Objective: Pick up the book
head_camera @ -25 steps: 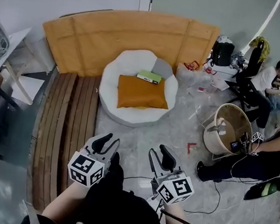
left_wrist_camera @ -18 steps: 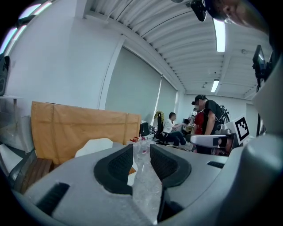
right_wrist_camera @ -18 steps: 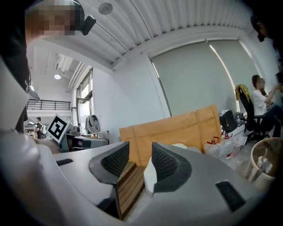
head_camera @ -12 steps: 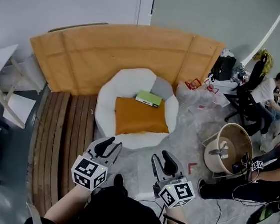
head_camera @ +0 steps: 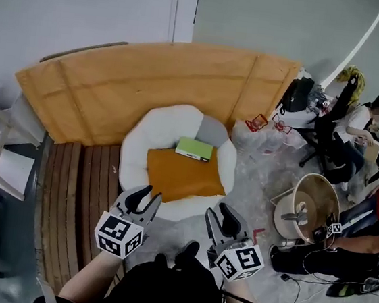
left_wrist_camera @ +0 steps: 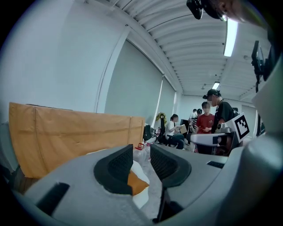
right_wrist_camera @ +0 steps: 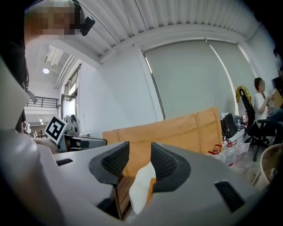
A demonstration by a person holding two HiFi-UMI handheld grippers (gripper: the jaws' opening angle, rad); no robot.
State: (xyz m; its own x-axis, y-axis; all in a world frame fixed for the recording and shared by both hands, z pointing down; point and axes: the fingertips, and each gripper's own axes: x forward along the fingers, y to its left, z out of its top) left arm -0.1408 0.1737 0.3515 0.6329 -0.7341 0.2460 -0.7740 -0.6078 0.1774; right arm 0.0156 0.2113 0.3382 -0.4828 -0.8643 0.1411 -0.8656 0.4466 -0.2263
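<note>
Lying in white chair [head_camera: 157,127]: green book [head_camera: 194,149], orange cushion [head_camera: 181,178]

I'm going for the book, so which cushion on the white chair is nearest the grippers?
The orange cushion, in front; the grey cushion lies behind it, beyond the green book.

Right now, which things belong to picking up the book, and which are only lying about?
For the job: green book, left tool, right tool, both shut and empty.
Lying about: orange cushion, round tub, black bag, orange board.
</note>
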